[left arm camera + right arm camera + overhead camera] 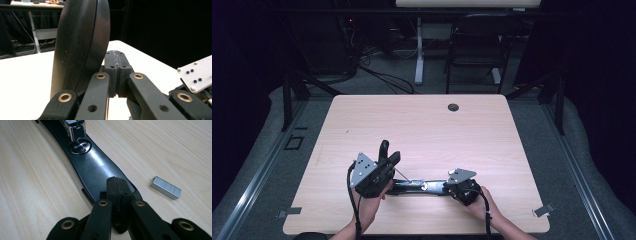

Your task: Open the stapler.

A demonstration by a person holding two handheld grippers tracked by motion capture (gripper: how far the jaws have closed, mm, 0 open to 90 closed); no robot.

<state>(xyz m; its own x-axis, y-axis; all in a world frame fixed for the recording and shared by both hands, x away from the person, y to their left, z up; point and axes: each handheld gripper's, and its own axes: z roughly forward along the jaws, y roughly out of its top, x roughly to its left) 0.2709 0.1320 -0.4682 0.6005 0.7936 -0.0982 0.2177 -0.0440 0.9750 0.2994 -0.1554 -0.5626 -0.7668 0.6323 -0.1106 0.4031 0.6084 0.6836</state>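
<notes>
In the high view the opened stapler (417, 186) is lying lengthwise across the lower middle of the counter (422, 125) between both clenched tools, while in the left hand-held gripper (117, 56) view its raised lid (80, 45) is standing left of the shut jaws, and in the right hand-held gripper (117, 182) view the closed jaws are pressing the base (92, 167), staple strip (165, 187) lying just right.

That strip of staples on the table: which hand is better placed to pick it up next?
Probably the right. The staple strip lies just beside the right gripper, whose shut fingers rest on the stapler base; the left gripper sits by the raised stapler lid.
</notes>
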